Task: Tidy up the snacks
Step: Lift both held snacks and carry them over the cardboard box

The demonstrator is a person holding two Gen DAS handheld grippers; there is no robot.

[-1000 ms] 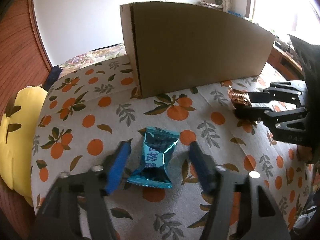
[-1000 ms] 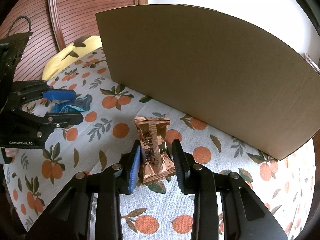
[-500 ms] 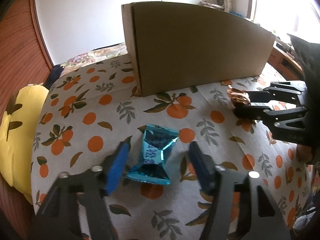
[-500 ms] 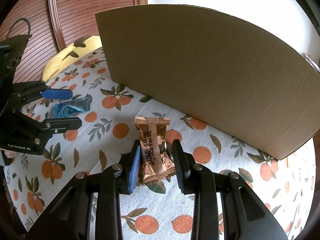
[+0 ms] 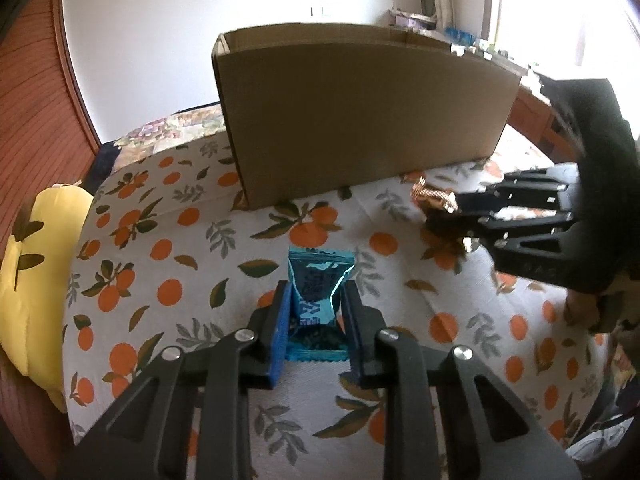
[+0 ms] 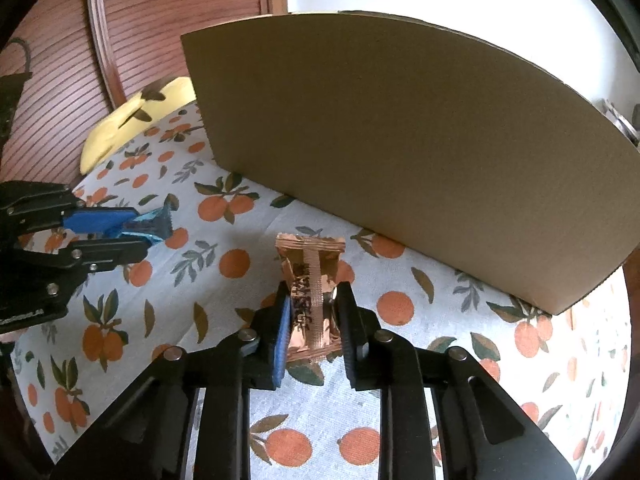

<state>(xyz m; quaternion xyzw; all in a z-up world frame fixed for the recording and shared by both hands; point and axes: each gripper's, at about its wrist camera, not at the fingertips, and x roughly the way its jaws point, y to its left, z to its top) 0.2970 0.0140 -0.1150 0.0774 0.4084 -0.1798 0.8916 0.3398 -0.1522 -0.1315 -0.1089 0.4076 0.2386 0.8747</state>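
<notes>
Shiny crinkly teal foil snack packet [image 5: 317,285], glossy copper foil snack packet [image 6: 313,295], matt brown cardboard box [image 5: 360,112], soft matt orange-print cotton tablecloth [image 5: 168,264], ribbed reddish wood panel [image 6: 168,28].

The right gripper [image 6: 314,322] has just been closing its jaws, and the pads now press both sides of a copper-brown snack packet [image 6: 311,300], whose crimped top end sticks out past the fingertips. Beneath lies a cloth printed with oranges [image 6: 224,280] covering the counter. A tall cardboard box [image 6: 400,152] stands just beyond the packet. At the left edge, the left gripper [image 6: 136,230] grips a shiny blue snack packet [image 6: 154,226]. A yellow cushion [image 6: 132,120] rests near the box's far corner.
</notes>
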